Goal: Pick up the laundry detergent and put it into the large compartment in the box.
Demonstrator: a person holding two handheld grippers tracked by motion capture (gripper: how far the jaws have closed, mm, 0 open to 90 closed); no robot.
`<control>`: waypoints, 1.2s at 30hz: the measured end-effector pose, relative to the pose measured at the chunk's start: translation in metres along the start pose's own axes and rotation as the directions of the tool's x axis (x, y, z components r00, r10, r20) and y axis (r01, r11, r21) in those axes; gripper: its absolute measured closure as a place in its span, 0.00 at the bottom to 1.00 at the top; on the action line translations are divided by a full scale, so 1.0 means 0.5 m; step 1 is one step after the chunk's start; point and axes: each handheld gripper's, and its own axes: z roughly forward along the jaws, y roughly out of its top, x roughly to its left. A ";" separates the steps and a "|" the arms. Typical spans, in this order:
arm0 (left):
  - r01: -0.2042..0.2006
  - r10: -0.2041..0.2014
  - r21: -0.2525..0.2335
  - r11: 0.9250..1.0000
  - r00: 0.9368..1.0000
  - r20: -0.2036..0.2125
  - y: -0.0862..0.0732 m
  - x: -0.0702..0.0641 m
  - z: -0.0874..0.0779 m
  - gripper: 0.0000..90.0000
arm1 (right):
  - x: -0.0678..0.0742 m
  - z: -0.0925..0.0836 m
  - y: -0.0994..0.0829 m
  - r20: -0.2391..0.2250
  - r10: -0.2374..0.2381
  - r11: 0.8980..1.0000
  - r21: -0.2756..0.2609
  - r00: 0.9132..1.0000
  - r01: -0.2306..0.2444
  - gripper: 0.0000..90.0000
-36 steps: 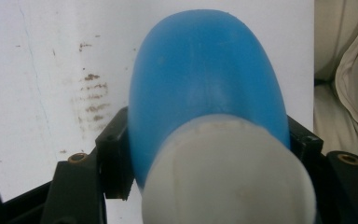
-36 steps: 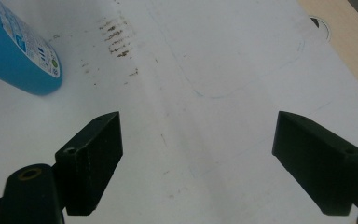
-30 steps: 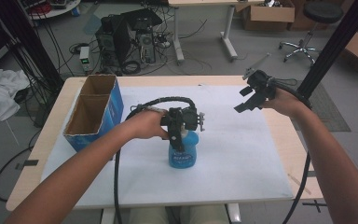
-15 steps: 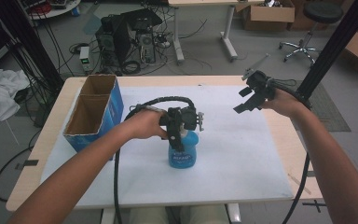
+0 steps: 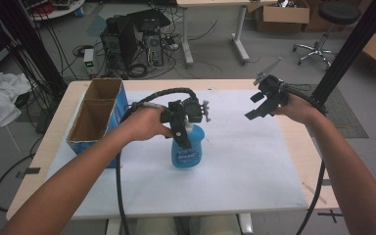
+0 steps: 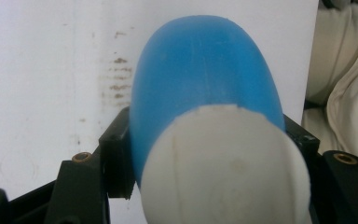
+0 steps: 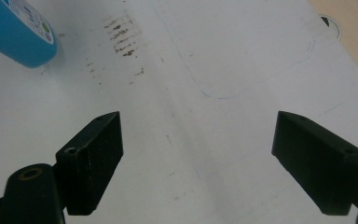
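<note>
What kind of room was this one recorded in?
Probably a lab or workshop: a desktop computer tower with tangled cables on the floor, cardboard boxes by a desk, and a rolling stool behind the table.

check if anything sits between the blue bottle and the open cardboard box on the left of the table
Nothing visible does. The left gripper is shut on the blue bottle, and the white sheet between it and the cardboard box is bare. The right gripper hangs open off to the other side.

Left claw [image 5: 182,128]: jaws clamped, pointing down, forearm reaching in from lower left; right claw [image 5: 260,105]: jaws spread wide, held aloft, arm extended.
</note>
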 end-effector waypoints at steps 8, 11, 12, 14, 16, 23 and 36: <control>0.130 -0.131 -0.016 0.991 0.991 -0.025 -0.004 0.013 -0.058 0.42 | 0.003 -0.002 0.002 0.004 0.005 1.000 -0.008 1.000 -0.005 0.18; 0.163 -0.164 -0.016 0.986 0.985 -0.044 -0.003 0.018 -0.080 0.42 | 0.006 -0.002 0.003 0.002 -0.001 1.000 -0.008 1.000 0.001 0.18; 0.185 -0.186 -0.024 0.982 0.982 -0.043 -0.004 0.020 -0.087 0.42 | 0.007 -0.002 0.003 0.003 -0.001 1.000 -0.009 1.000 0.001 0.18; 0.209 -0.210 -0.029 0.977 0.976 -0.049 -0.005 0.024 -0.102 0.42 | 0.008 -0.003 0.003 0.002 0.000 1.000 -0.008 1.000 0.000 0.18; 0.227 -0.228 -0.027 0.973 0.972 -0.063 -0.006 0.027 -0.117 0.42 | 0.008 -0.003 0.003 0.001 -0.003 1.000 -0.008 1.000 0.003 0.18; 0.335 -0.335 -0.016 0.942 0.935 -0.119 -0.007 0.045 -0.166 0.42 | 0.013 -0.002 0.005 -0.004 -0.011 1.000 -0.006 1.000 0.011 0.18; 0.497 -0.499 -0.055 0.866 0.851 -0.163 -0.035 0.075 -0.238 0.42 | 0.016 -0.012 0.011 0.004 -0.018 1.000 -0.018 1.000 0.018 0.18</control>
